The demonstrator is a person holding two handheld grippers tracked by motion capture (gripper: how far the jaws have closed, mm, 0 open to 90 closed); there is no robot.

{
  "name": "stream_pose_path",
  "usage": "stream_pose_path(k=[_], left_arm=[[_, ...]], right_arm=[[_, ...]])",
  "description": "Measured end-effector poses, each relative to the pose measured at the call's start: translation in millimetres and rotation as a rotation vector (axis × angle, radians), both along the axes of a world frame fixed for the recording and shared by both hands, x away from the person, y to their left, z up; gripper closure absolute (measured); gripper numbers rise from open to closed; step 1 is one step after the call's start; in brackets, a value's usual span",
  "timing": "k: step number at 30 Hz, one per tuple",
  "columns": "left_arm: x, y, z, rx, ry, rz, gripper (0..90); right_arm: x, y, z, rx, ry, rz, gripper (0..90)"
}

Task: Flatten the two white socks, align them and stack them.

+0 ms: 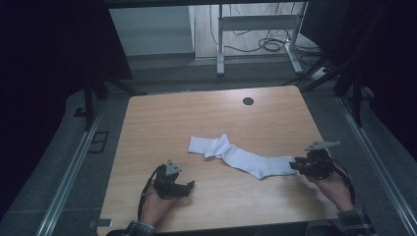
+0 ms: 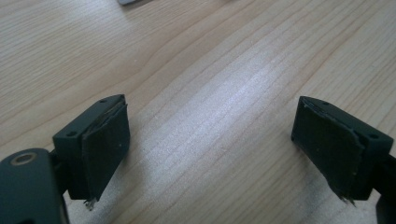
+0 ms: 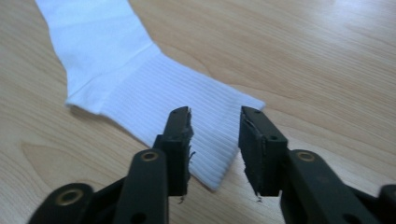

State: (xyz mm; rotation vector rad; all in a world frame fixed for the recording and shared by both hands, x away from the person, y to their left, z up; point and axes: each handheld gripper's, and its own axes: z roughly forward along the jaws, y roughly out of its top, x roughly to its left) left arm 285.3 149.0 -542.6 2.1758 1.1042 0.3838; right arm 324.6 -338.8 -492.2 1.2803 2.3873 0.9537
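A white sock [image 1: 241,158] lies flat across the middle of the wooden table [image 1: 196,113], running from centre to right. Its ribbed cuff [image 3: 187,107] is the end nearest my right gripper [image 1: 293,164]. In the right gripper view that gripper [image 3: 215,114] has its jaws partly apart just over the cuff's corner, and the pads do not press on the cloth. My left gripper [image 1: 191,186] rests near the front left, well short of the sock. In the left gripper view it [image 2: 212,107] stands wide open over bare wood.
A dark round hole [image 1: 248,101] sits near the table's far edge. Beyond the table stand a white desk frame [image 1: 255,22] and loose cables [image 1: 270,44] on the floor. Metal rails [image 1: 69,172] run along both sides of the table.
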Motion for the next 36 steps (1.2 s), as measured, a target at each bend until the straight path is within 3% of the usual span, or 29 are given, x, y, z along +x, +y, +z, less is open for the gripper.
stream_pose_path(k=[3,6,9,11,16,18,25,27,34,36], left_arm=[[7.0,-4.0,6.7,0.013,0.029,0.003,20.6],[10.4,-8.0,11.6,-0.009,0.025,0.006,28.5],[20.6,-22.3,25.5,-0.057,-0.014,-0.031,36.5],[23.5,-27.3,28.5,-0.060,-0.021,-0.043,38.5],[39.8,-59.4,39.6,-0.053,-0.055,-0.095,47.1],[45.3,-69.3,42.6,-0.053,-0.067,-0.107,53.9],[68.9,-102.6,49.3,-0.052,-0.081,-0.118,62.2],[78.7,-111.1,47.2,-0.065,-0.056,-0.119,63.1],[92.1,-123.8,35.3,-0.073,-0.022,-0.098,60.8],[94.1,-126.8,31.3,-0.067,-0.020,-0.094,59.0]], right_arm=[[-1.4,-3.9,2.0,0.011,-0.020,-0.022,60.0],[-1.7,-5.7,2.4,0.023,-0.030,-0.038,60.3],[-0.3,-5.9,-2.4,0.032,-0.028,-0.062,66.2],[0.3,-5.6,-4.7,0.028,-0.030,-0.069,67.8],[0.6,-4.7,-9.1,0.047,-0.025,-0.082,72.5],[0.2,-3.6,-10.0,0.052,-0.028,-0.079,72.6],[1.4,0.5,-14.6,0.039,-0.032,-0.082,69.3],[1.4,0.4,-15.3,0.041,-0.033,-0.084,67.0],[2.5,0.1,-18.5,0.039,-0.037,-0.099,65.2],[3.9,0.7,-21.7,0.037,-0.036,-0.111,59.4]])
